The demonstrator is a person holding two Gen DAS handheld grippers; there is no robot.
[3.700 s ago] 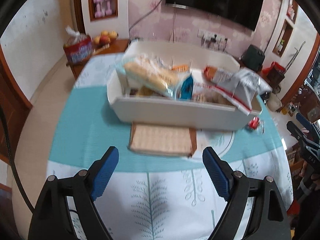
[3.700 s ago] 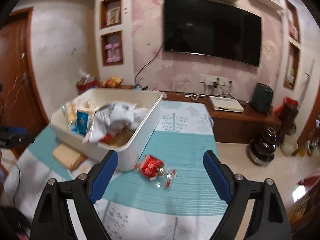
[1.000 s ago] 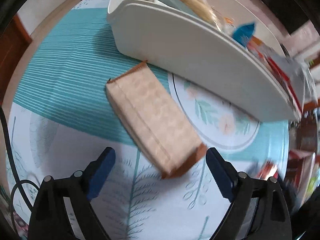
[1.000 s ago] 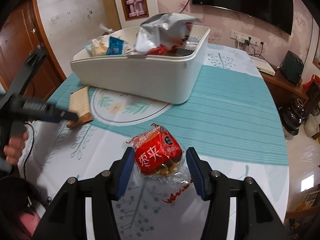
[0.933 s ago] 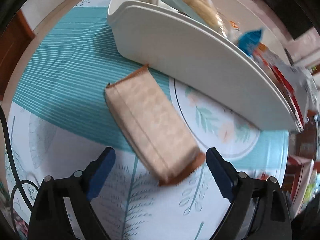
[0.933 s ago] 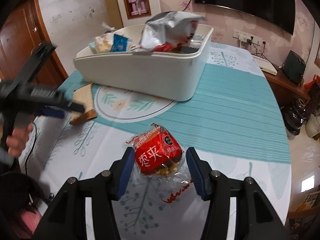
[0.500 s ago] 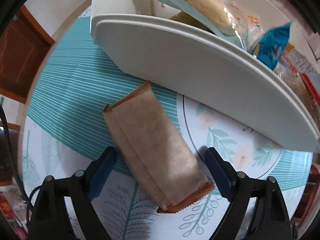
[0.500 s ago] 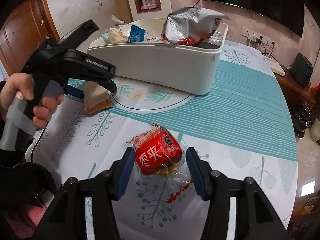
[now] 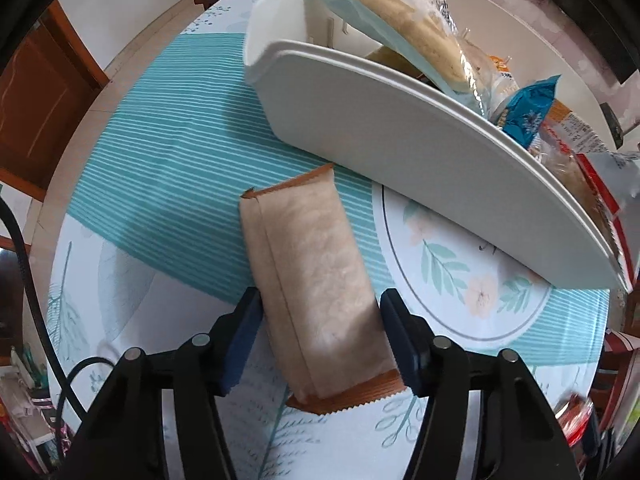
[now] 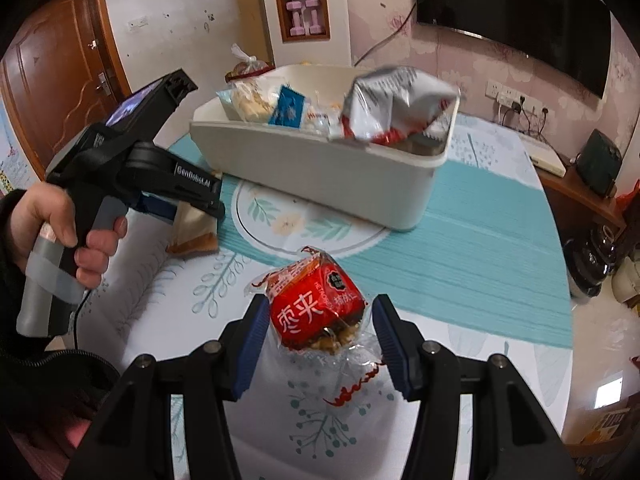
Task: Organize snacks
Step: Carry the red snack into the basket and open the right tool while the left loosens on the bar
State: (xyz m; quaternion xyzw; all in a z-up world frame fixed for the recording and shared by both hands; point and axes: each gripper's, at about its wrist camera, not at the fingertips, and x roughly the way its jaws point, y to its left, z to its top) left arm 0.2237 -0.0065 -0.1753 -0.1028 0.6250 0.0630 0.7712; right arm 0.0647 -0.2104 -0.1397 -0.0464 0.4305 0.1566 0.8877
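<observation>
A tan cracker packet (image 9: 312, 272) with brown ends lies on the tablecloth beside the white bin (image 9: 400, 152). My left gripper (image 9: 320, 340) has closed onto its near half, both blue pads against its sides. My right gripper (image 10: 318, 336) is shut on a red wrapped snack (image 10: 316, 308) and holds it above the table. The white bin (image 10: 320, 176) holds several snack bags, among them a silver bag (image 10: 396, 100). The left gripper (image 10: 132, 168) and the packet's end (image 10: 192, 240) also show in the right wrist view.
A round table with a teal and white patterned cloth (image 10: 480, 264) carries everything. A wooden door (image 10: 52, 80) is at the left. A TV (image 10: 512, 12) hangs on the back wall, with a low cabinet (image 10: 580, 188) at the right.
My left gripper has moved in over the cracker packet and its fingers have closed from wide apart onto the packet's sides. My right gripper keeps holding the red snack, lifted slightly.
</observation>
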